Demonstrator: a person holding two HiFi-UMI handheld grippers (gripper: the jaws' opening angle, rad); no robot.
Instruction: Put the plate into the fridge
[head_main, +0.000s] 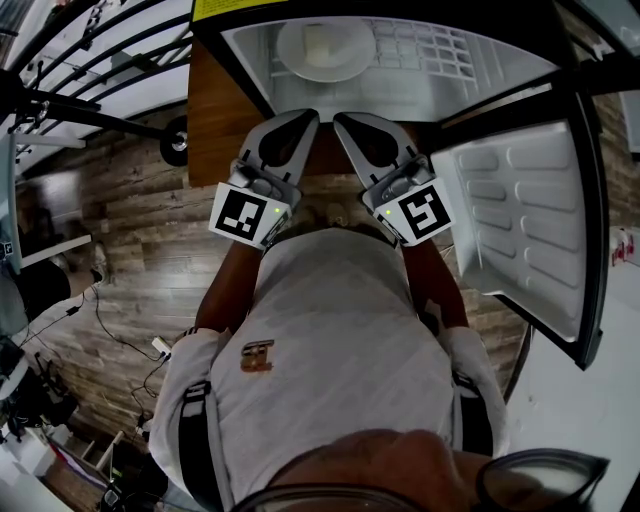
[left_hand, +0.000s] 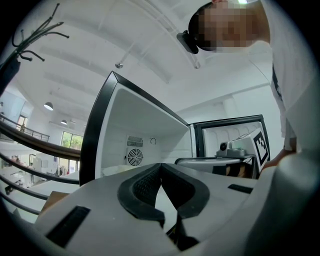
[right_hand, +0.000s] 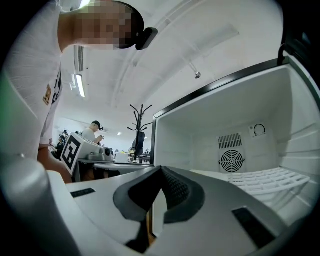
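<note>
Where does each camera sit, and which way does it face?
Head view: on the person's head, looking down at the shirt, left gripper, right gripper and the plate in the open fridge.
Left gripper view: on the left gripper, looking along its shut jaws into the fridge.
Right gripper view: on the right gripper, likewise facing the fridge, jaws shut.
Both share the fan.

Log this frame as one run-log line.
plate: inside fridge | fridge door: open | left gripper: shut, empty, in front of opening | right gripper: shut, empty, in front of opening
</note>
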